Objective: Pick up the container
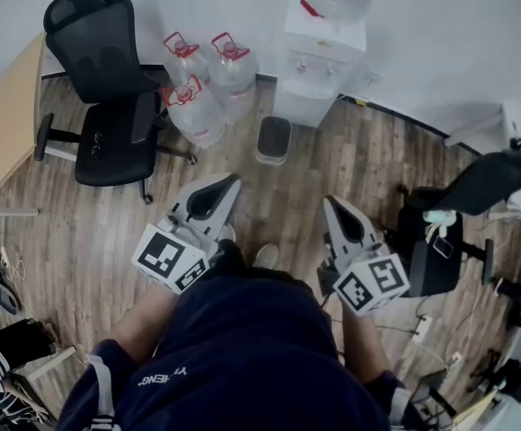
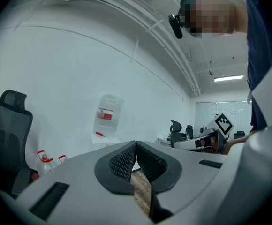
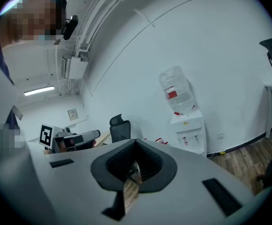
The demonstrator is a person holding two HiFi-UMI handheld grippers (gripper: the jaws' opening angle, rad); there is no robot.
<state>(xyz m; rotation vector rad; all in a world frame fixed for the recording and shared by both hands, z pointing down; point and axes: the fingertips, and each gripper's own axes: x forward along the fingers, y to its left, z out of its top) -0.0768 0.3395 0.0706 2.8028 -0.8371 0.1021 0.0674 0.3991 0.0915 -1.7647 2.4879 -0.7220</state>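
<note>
A small grey container (image 1: 274, 139) with a dark top stands on the wooden floor in front of the water dispenser (image 1: 319, 61). In the head view both grippers are held out over the floor, short of it. My left gripper (image 1: 230, 183) points toward it from the near left; its jaws (image 2: 135, 150) are shut with nothing between them. My right gripper (image 1: 330, 205) is to the near right of the container, and its jaws (image 3: 135, 145) are also shut and empty. Neither gripper view shows the container.
Three clear water jugs (image 1: 198, 108) with red caps stand left of the container. A black office chair (image 1: 108, 88) and a wooden desk (image 1: 4, 124) are at the left. Another dark chair (image 1: 458, 214) and cables lie at the right. The dispenser (image 3: 187, 128) stands against the white wall.
</note>
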